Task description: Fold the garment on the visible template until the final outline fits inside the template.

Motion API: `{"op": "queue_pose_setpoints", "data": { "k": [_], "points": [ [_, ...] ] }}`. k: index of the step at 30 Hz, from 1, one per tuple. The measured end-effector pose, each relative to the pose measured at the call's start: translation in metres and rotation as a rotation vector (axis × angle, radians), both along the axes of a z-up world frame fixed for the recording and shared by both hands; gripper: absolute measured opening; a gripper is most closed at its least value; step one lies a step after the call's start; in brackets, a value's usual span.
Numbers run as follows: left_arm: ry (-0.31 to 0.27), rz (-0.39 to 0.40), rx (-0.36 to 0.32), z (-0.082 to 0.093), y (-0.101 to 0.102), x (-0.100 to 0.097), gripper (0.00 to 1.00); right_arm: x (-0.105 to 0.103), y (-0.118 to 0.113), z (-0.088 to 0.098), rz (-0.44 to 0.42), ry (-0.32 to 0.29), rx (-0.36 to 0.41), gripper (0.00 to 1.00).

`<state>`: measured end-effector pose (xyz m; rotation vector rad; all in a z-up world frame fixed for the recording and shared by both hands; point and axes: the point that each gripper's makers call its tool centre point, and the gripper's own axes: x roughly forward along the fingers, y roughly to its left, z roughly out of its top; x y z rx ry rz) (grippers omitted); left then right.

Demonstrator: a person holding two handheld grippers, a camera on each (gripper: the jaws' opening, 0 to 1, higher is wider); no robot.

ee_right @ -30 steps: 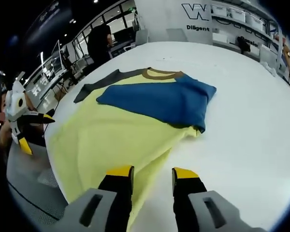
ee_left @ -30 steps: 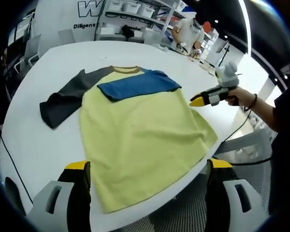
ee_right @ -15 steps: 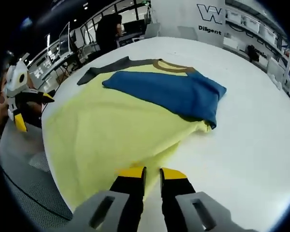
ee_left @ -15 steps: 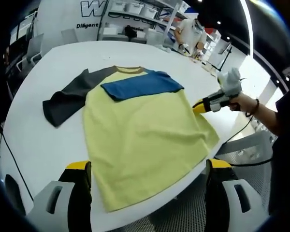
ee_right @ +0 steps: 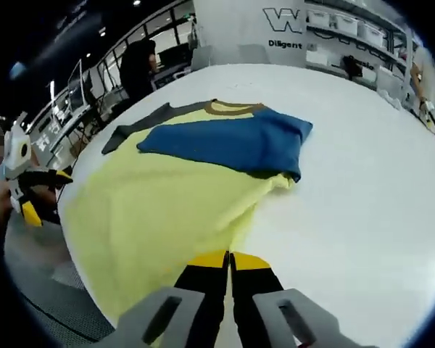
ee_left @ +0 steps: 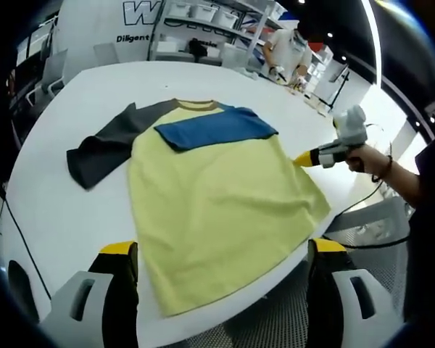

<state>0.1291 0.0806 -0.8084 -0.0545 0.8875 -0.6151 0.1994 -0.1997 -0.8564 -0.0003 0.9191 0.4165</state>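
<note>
left gripper view: yellow tee flat on white table, blue sleeve folded across chest, grey sleeve spread out, hem near table edge. left gripper jaws wide apart, holding nothing. right gripper pinched tight on tee's side edge, also seen at. shelves w/ bins and person behind table.
</note>
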Motion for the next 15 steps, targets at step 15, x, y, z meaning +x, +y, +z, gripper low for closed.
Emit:
{"op": "queue_pose_setpoints", "data": {
  "k": [15],
  "points": [
    [-0.001,0.012,0.003,0.0,0.003,0.001,0.96,-0.01,-0.019,-0.005,-0.285,0.107,0.081,0.0]
  ]
}}
